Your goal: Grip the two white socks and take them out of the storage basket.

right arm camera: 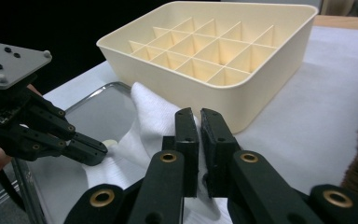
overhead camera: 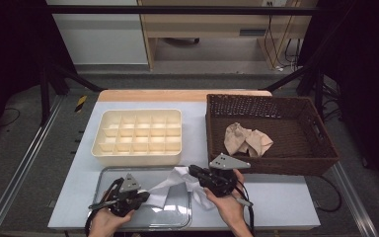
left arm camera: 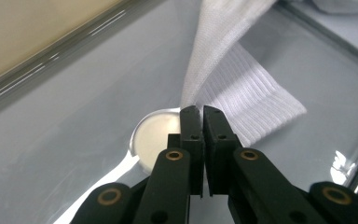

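Sock (overhead camera: 170,185): white, ribbed, stretched between the two grippers over the right end of a metal tray (overhead camera: 109,174) at the table's near edge, about 6 o'clock in the high view. Its far end lies bunched on the tray's right rim; its near end hangs in a flat ribbed flap toward the tray floor.

Left gripper (overhead camera: 147,197): held low over the tray at about 7 o'clock, pointing toward 3 o'clock. The left hand (overhead camera: 106,222) enters from the bottom edge, forearm angled up and to the right, wrist roughly level. In the left gripper view its jaws (left arm camera: 201,116) stand almost together, pinching a thin edge of the sock (left arm camera: 242,88), which rises from the tips toward 1 o'clock.

Right gripper (overhead camera: 193,171): at about 6 o'clock, pointing toward 9 o'clock at the sock's bunched end. The right hand (overhead camera: 229,205) comes in from the bottom, palm wrapped round the body, grey plate on top. In the right gripper view its jaws (right arm camera: 199,119) are closed to a narrow slit on the white fabric (right arm camera: 151,116) lying under and behind them.

Surroundings: a cream divider box (overhead camera: 138,136) sits beyond the tray at 11 o'clock; a brown wicker basket (overhead camera: 321,143) at 2 o'clock holds a crumpled beige cloth (overhead camera: 246,139). The table (overhead camera: 281,197) is pale grey.
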The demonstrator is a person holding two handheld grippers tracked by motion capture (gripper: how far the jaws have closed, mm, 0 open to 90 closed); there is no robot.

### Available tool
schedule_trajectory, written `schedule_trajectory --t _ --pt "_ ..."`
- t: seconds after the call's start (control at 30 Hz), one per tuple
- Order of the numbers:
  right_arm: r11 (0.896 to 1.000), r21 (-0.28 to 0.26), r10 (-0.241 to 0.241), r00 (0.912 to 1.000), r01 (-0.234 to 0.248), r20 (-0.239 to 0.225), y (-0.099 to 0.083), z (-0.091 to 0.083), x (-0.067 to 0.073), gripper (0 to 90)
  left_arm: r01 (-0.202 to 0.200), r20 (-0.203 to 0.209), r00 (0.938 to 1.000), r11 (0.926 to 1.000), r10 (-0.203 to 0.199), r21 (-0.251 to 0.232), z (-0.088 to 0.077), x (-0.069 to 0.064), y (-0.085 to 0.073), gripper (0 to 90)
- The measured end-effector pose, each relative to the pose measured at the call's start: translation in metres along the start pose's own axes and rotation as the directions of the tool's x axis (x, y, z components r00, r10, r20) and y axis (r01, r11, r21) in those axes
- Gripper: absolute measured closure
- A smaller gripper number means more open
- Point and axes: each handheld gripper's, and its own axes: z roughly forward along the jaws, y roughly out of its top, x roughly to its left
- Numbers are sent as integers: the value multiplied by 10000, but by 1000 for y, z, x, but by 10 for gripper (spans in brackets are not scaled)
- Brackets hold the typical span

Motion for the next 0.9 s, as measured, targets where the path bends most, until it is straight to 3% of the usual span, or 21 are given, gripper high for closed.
schedule_trajectory --t 0.07,0.17,0.23,0.4,0.53,0.7,0.77,0.9 --pt "9998 106 154 9999 -154 39 2 6 1 859 -55 -171 9998 10000 55 -10 -4 3 -3 866" --pt "9986 306 429 9988 -436 232 3 21 -1 859 265 -359 9990 9996 -269 -101 -6 11 -7 826" --pt "9973 525 485 9977 -509 470 2 31 -4 859 474 -359 9982 9988 -479 -152 -6 14 -8 783" --pt "9883 1312 616 9903 -780 1246 -4 53 -14 849 473 -561 9973 9987 -483 -189 -5 16 -7 760" --pt "9805 1680 811 9885 -1020 1273 -6 66 -25 814 617 -706 9955 9977 -635 -274 -5 19 -7 703" --pt "9814 1690 692 9893 -906 1284 -2 61 -29 749 1115 -641 9913 9926 -1145 -490 -6 21 -8 689" --pt "9821 1524 963 9904 -1108 992 2 53 -29 738 1206 -630 9902 9909 -1244 -598 -7 20 -7 686" --pt "9945 1023 135 9974 -207 707 9 35 -17 705 1285 -685 9887 9894 -1331 -679 -8 19 -6 688"
